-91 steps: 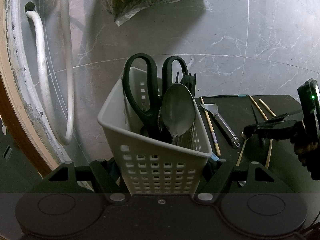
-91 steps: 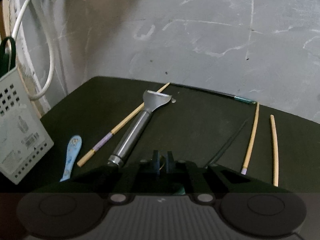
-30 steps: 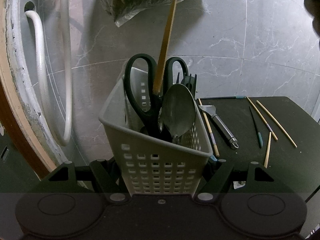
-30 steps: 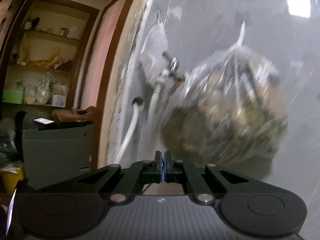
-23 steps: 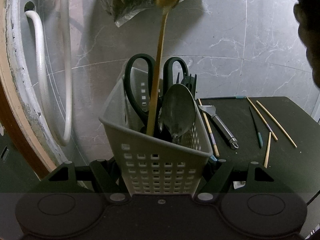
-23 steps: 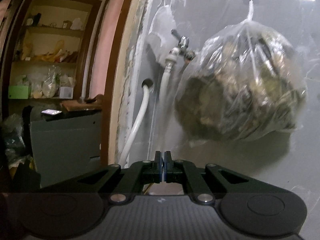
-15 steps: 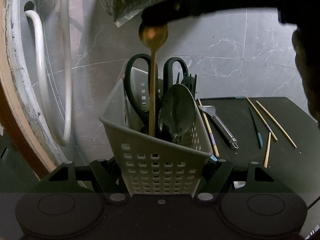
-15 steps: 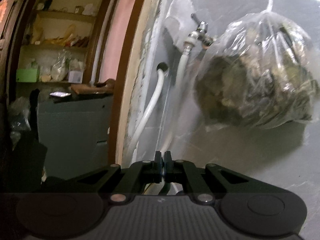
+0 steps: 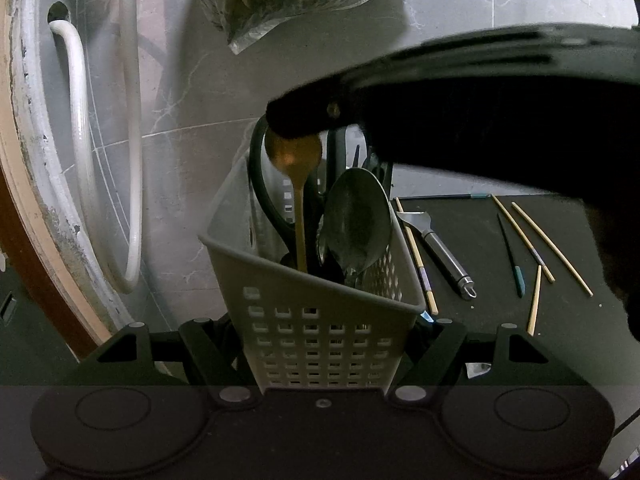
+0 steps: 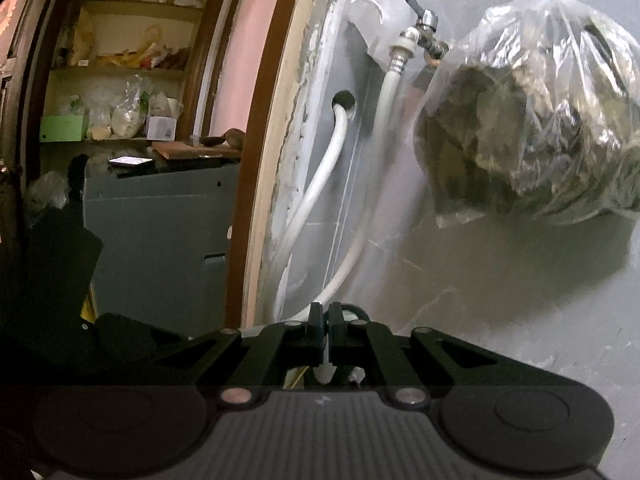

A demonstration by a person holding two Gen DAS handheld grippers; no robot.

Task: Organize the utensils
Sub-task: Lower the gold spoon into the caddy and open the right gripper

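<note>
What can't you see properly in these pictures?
- Tip of the wooden spoon: left wrist view, hidden inside the basket.
- Top of the spoon bowl: same view, covered by the right gripper.
- Scissors blades: down in the basket.
- The spoon in the right wrist view: hidden under the fingers.
- Bag contents: too blurry behind crinkled plastic.

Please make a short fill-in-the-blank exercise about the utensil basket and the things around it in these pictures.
1. The right tongs hold a ______ spoon by its bowl, handle down in the white basket.
2. The left tongs are closed on the ______.
3. The black-handled scissors stand ______ the basket.
4. The steel peeler lies on the ______ table.

Missing words: wooden; basket; inside; black
</note>
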